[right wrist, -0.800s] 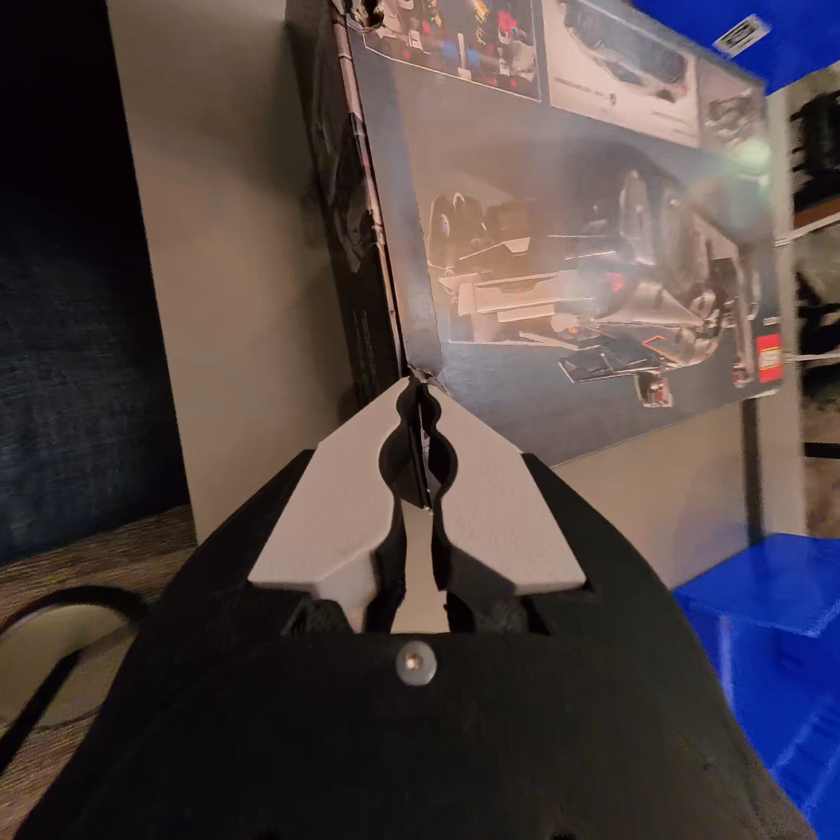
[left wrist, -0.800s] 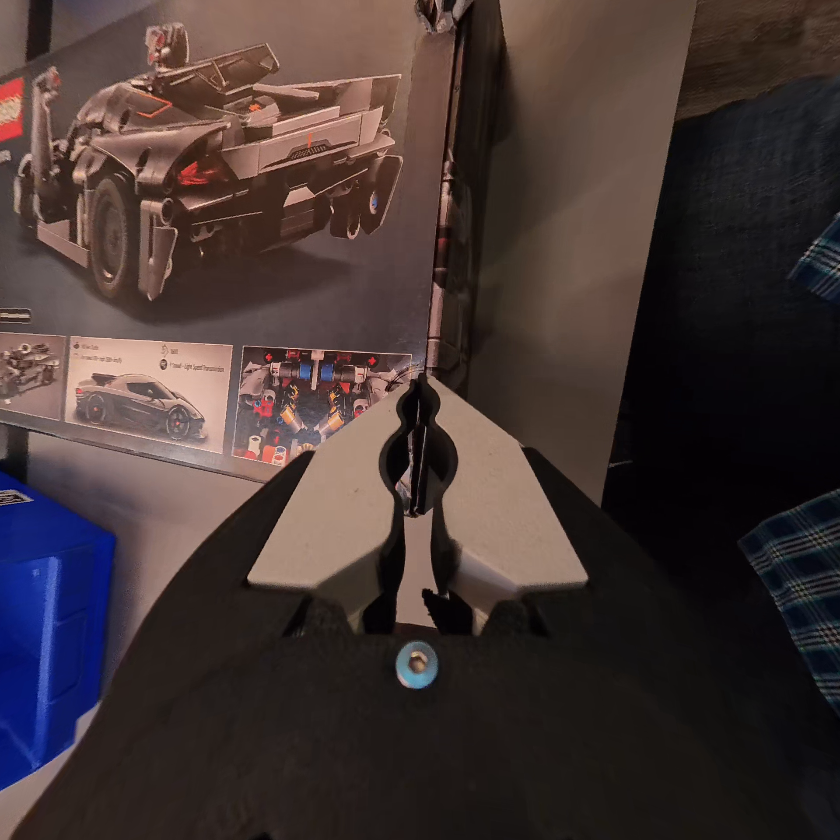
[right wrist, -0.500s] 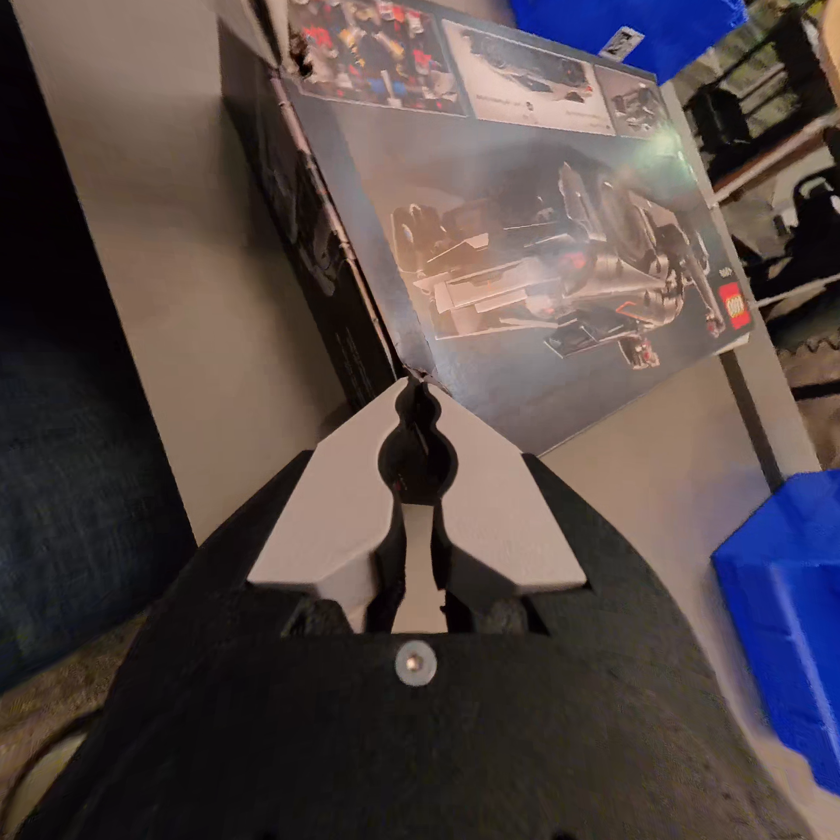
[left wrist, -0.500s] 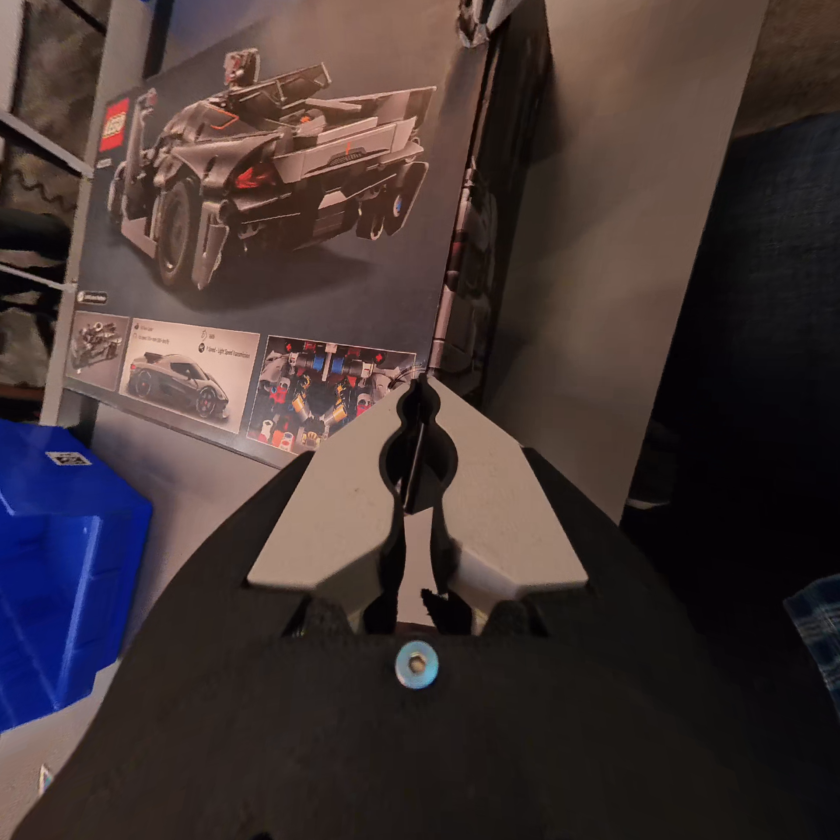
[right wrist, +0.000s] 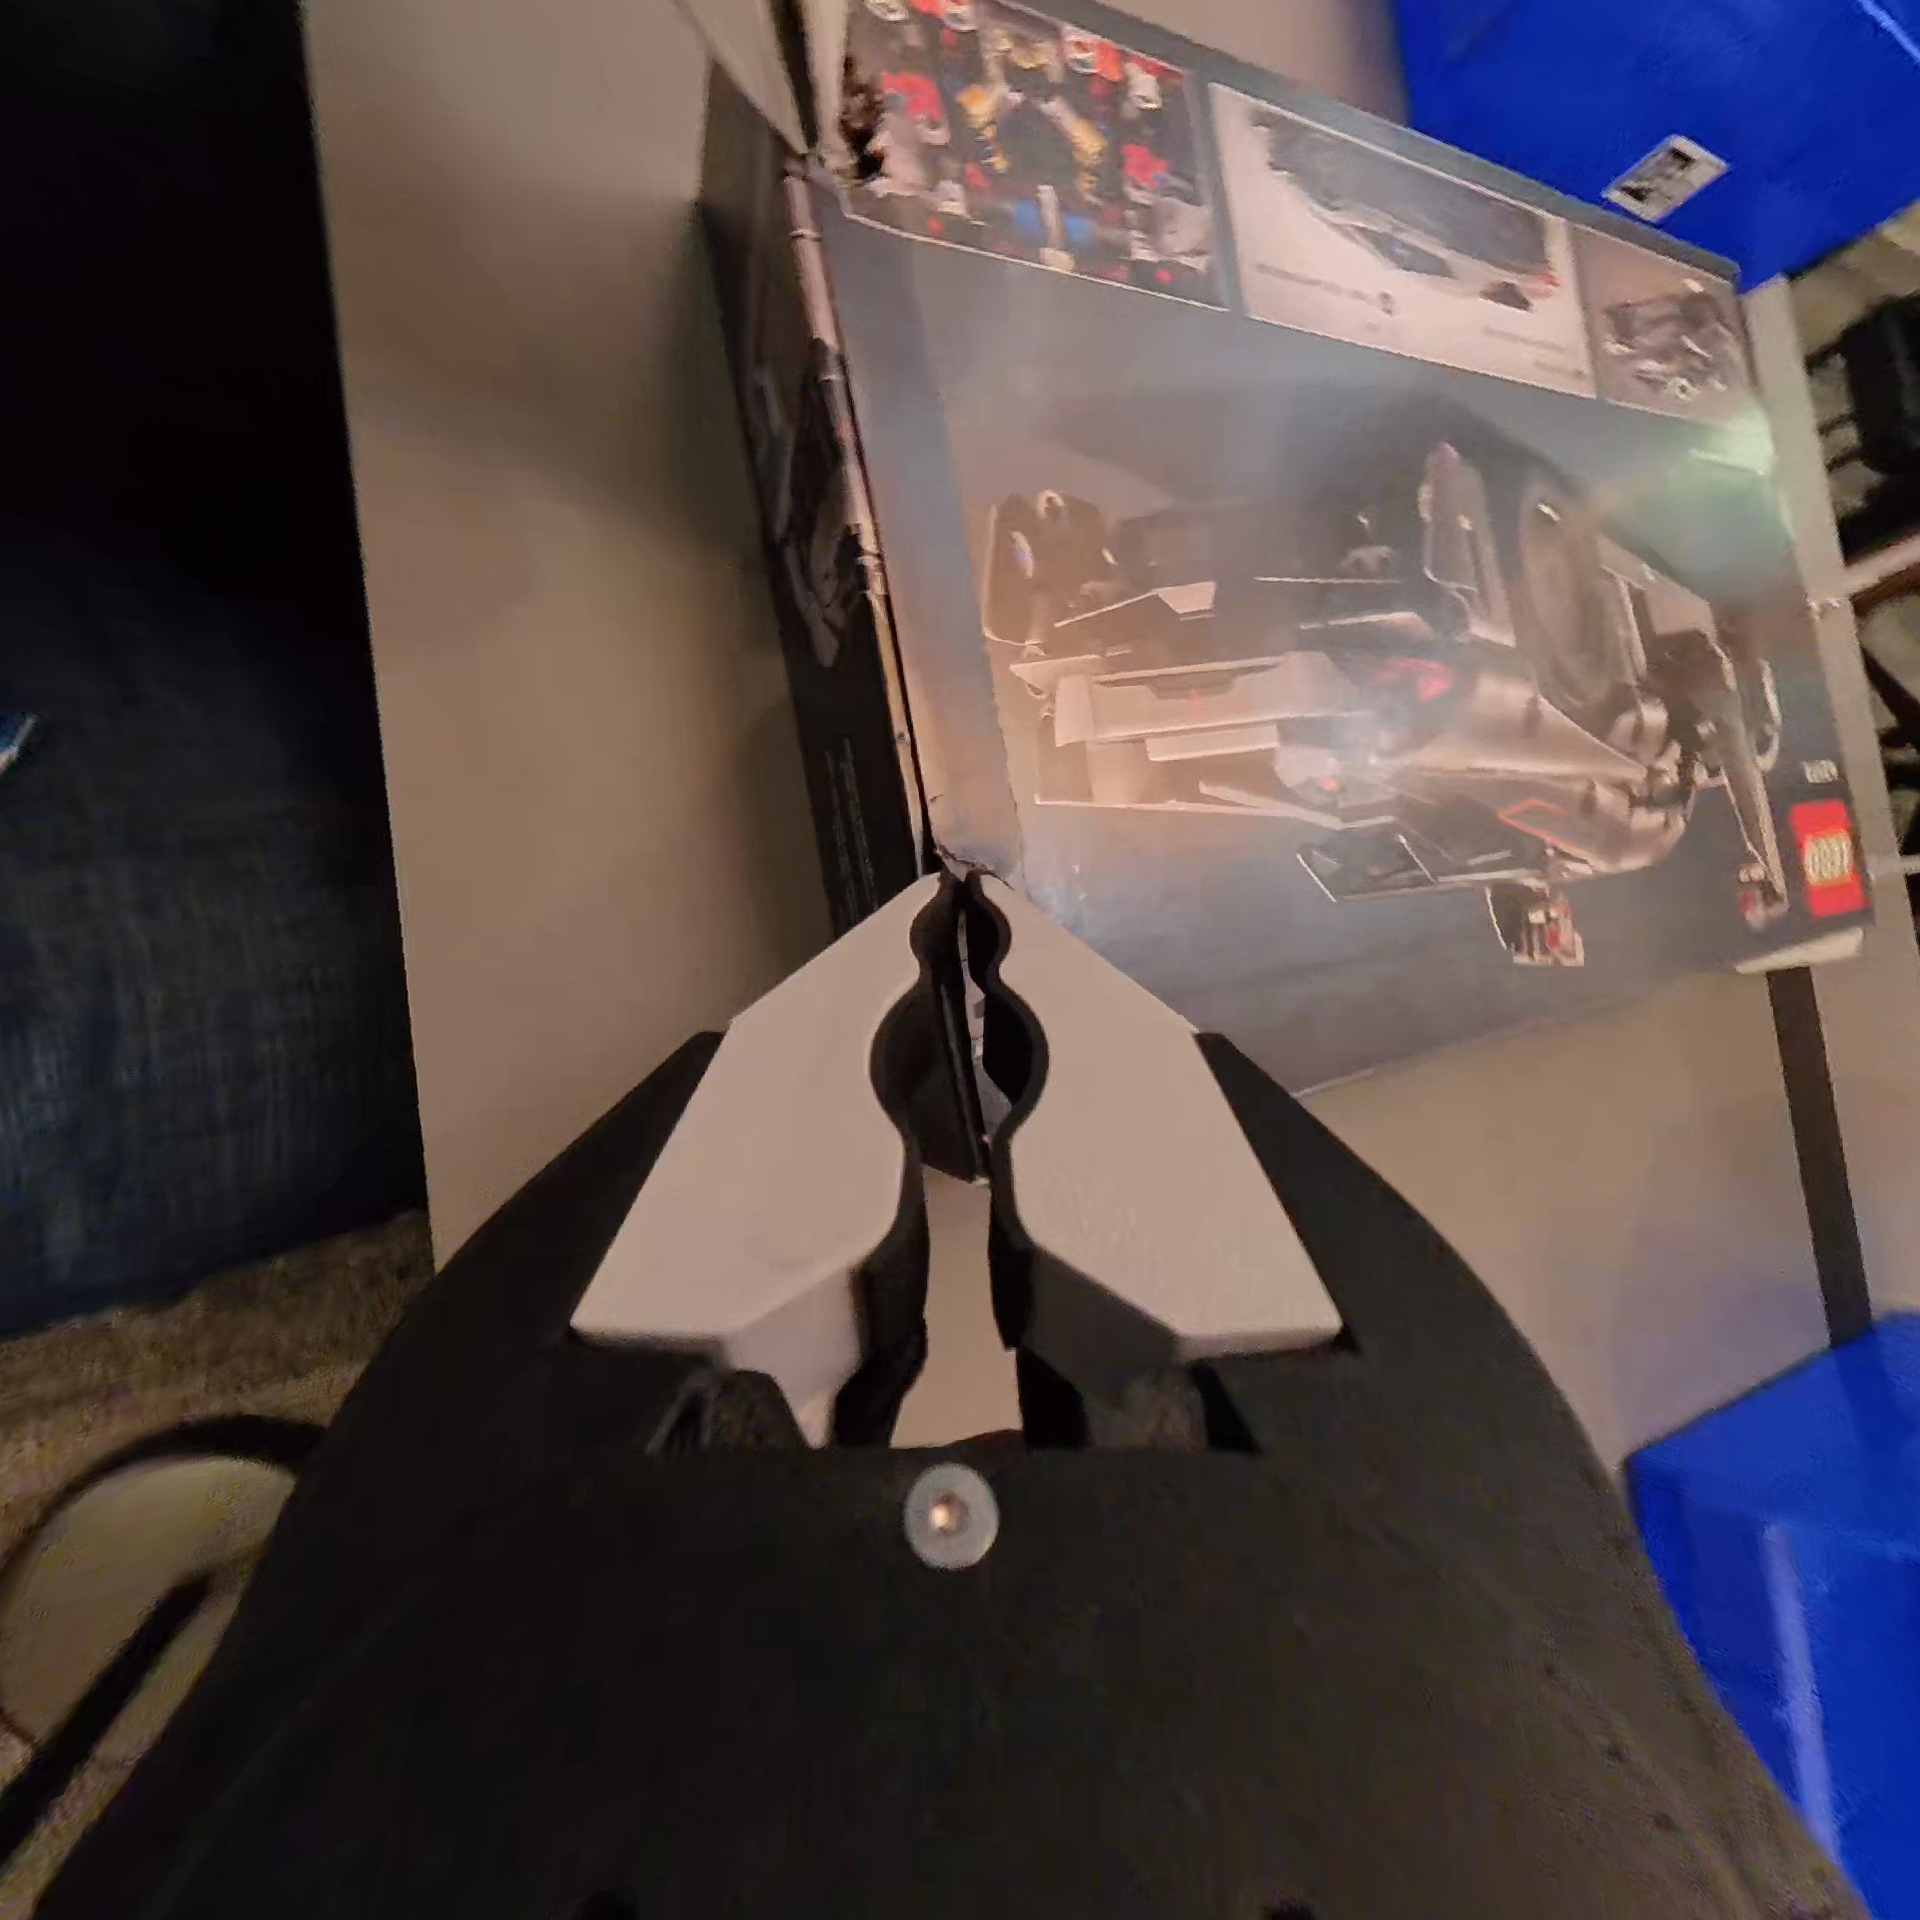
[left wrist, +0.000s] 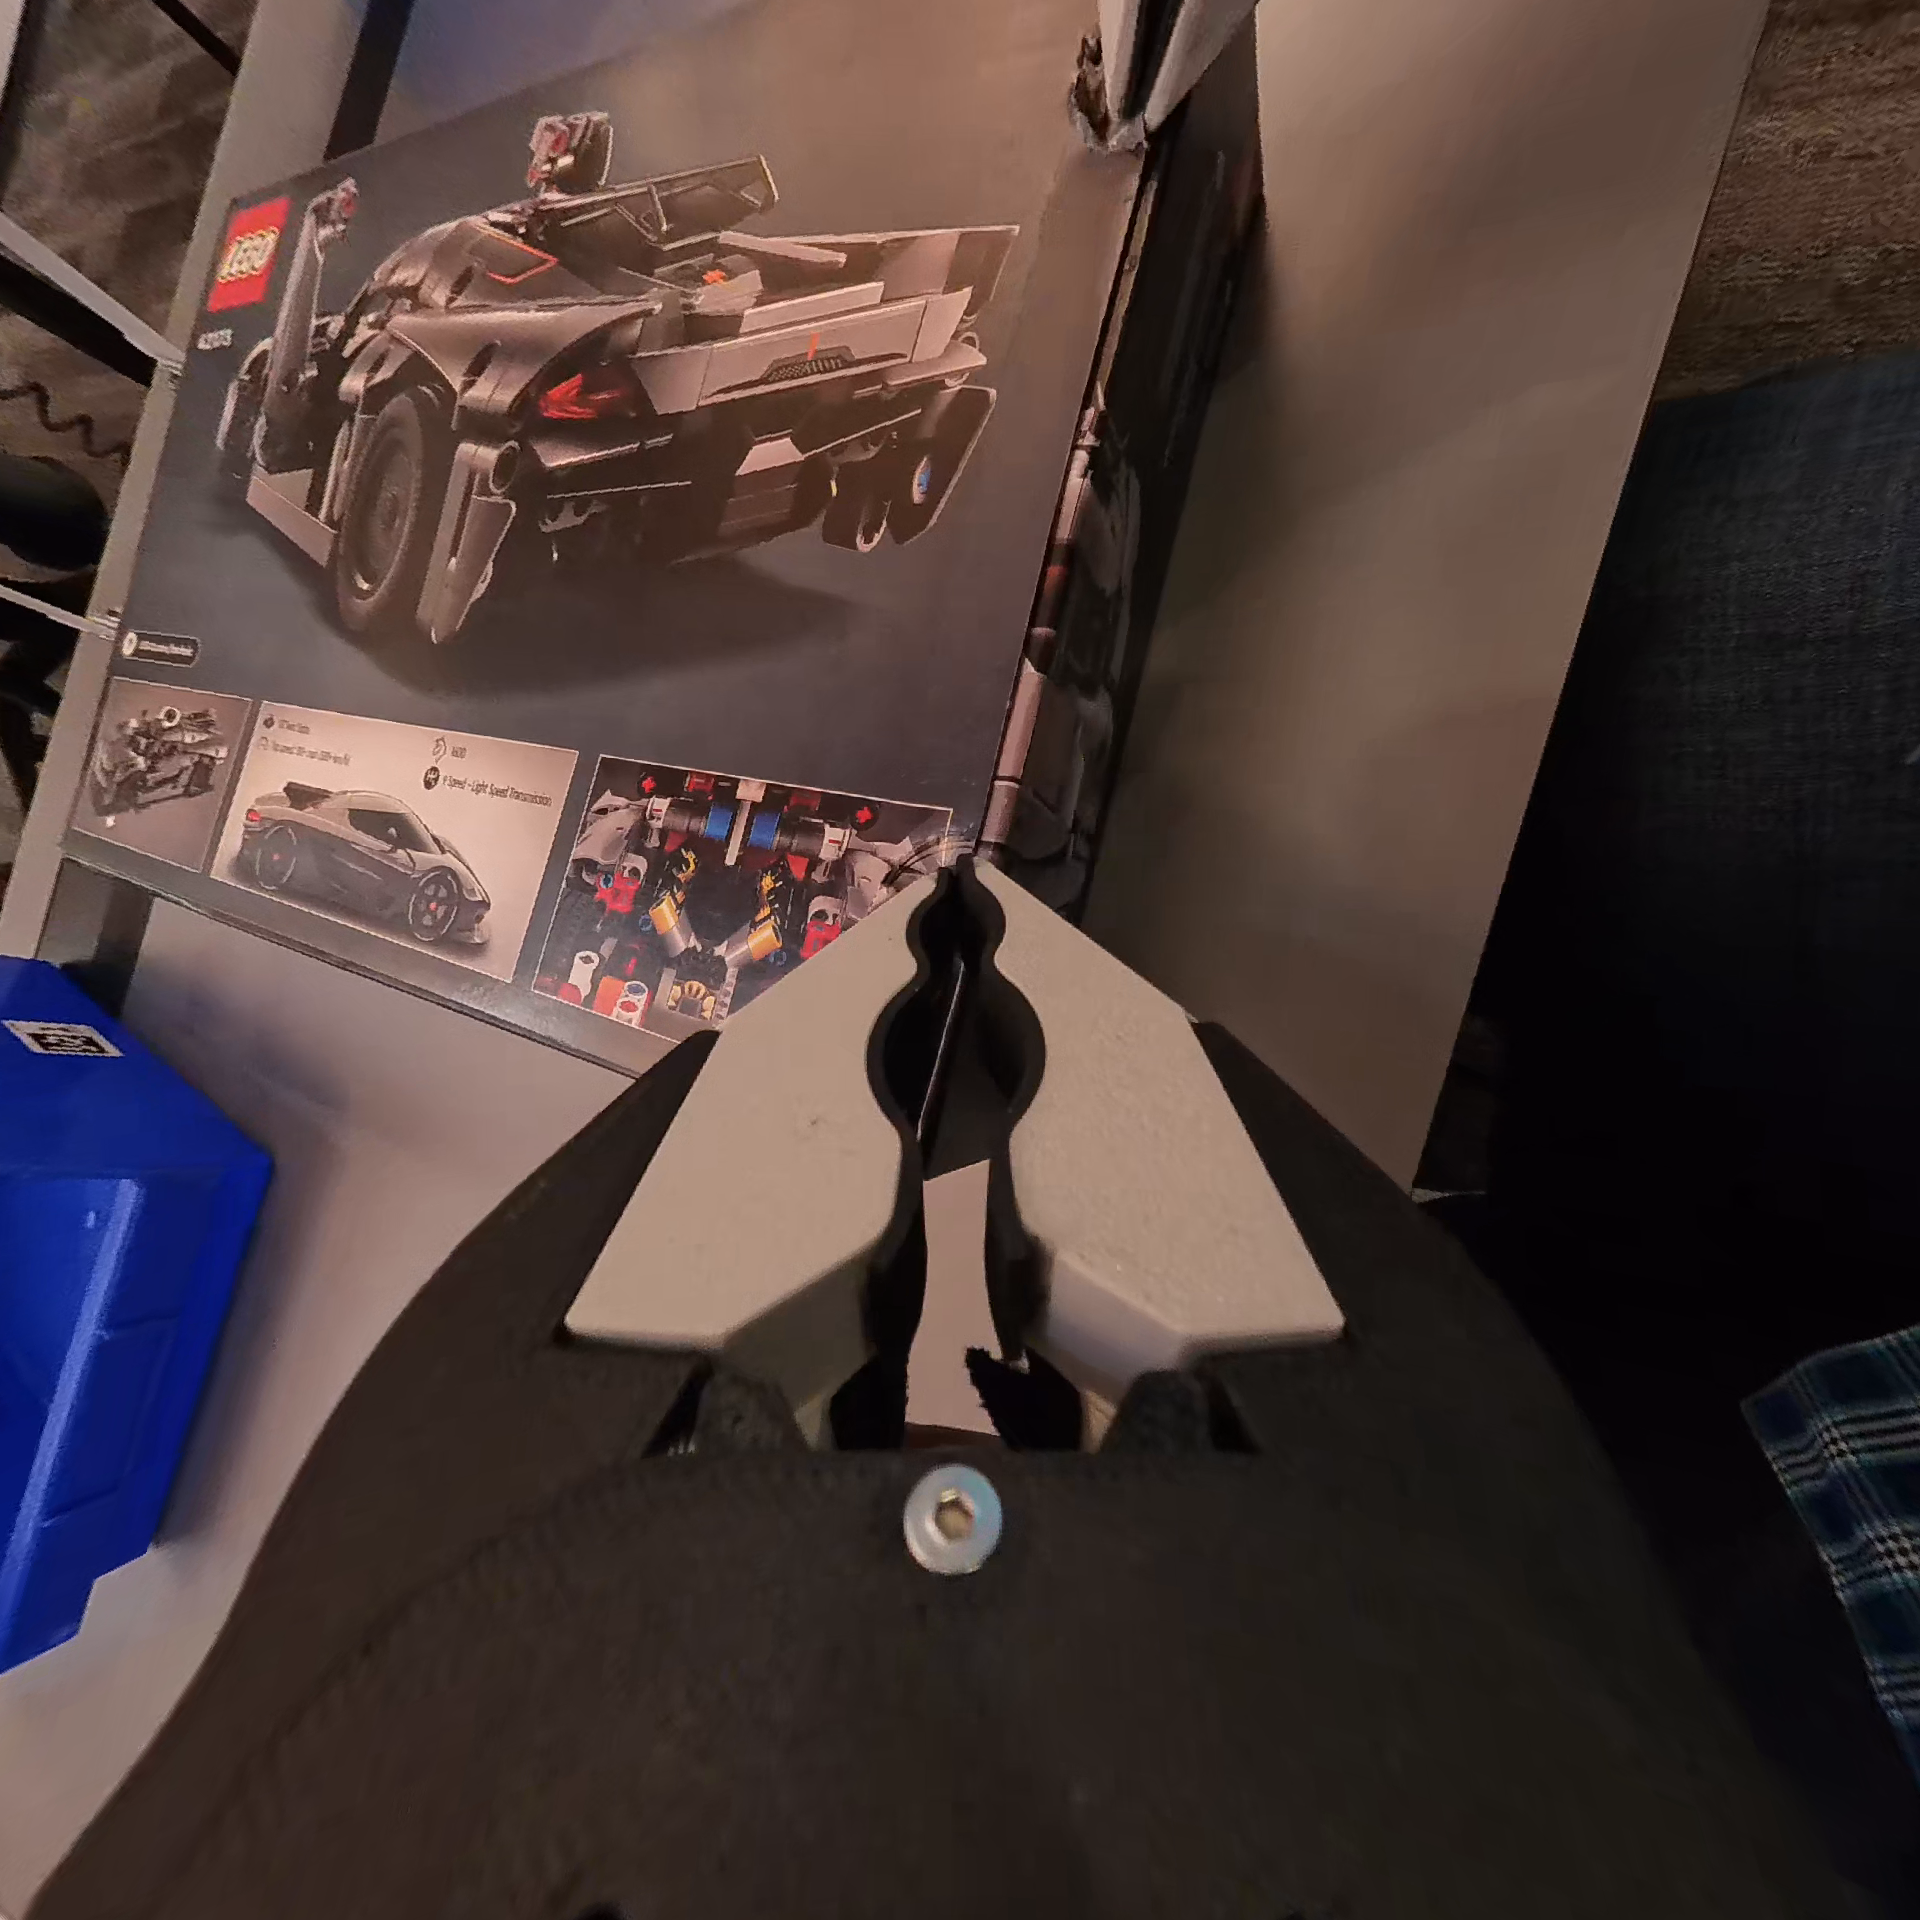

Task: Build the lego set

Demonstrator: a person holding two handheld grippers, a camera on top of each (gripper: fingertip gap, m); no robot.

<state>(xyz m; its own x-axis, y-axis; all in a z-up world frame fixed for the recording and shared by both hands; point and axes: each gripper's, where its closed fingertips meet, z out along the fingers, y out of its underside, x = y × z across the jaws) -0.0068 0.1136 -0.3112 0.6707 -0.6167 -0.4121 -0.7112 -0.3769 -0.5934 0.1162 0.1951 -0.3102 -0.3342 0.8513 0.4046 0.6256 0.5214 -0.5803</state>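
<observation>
**Box tilted further between both grippers**

Since the earlier frames the lego box (left wrist: 623, 499) has swung, showing more of its back panel. My left gripper (left wrist: 956, 883) and right gripper (right wrist: 958, 883) each pinch a box corner over the grey table (left wrist: 1351, 520), blue bin (left wrist: 94, 1299) nearby.

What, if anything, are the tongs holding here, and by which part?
Both tongs, left and right, are shut on the Lego set box, each pinching a corner of the same torn end.
</observation>
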